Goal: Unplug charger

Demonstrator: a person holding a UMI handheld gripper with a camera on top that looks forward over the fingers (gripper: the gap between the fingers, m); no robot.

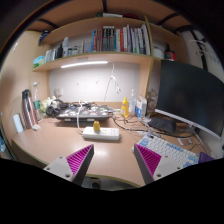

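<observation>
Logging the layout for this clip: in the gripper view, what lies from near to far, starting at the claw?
Open claw → power strip on the desk, just ahead of the fingers → yellow bottle → lit light bar → bookshelf above.

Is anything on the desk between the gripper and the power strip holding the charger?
Nothing visible. The gripper is open, and only bare desk lies ahead of it up to the power strip with its yellow plug.

charger (97,127): too small to tell | monitor (188,92): cut off | book titles (118,40): unreadable
</observation>
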